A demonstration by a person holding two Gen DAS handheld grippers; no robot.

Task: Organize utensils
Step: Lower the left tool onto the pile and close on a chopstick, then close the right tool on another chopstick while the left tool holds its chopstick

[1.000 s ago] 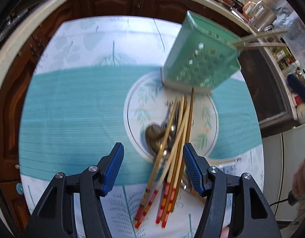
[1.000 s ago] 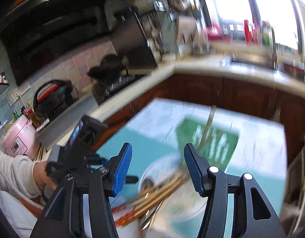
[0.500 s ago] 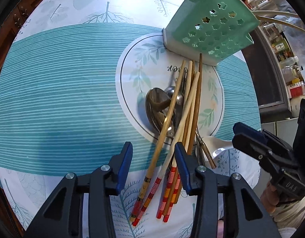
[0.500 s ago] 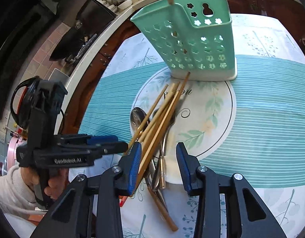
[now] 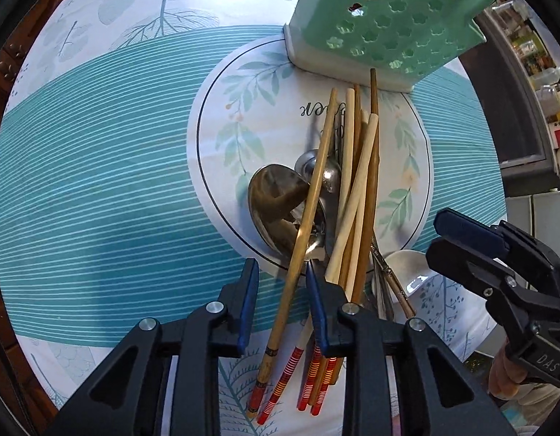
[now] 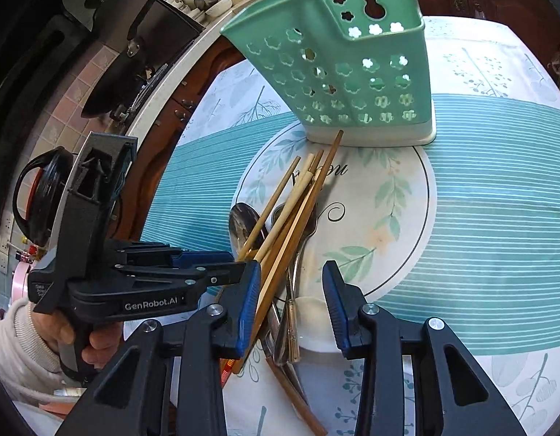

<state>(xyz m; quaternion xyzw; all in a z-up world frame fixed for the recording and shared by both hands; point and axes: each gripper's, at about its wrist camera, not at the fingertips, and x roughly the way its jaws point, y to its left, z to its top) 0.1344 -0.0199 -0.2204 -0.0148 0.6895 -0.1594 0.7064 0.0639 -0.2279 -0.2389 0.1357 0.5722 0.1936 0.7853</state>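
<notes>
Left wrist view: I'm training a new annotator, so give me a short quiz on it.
1. True or false: the green utensil holder lies on its side.
2. What passes between the left gripper's pads? A spoon; B one chopstick; C nothing.
3. What lies under the chopsticks?
Key: 1 false, it stands upright. 2 B; the jaws have just been closing but don't press it yet. 3 Metal spoons.
</notes>
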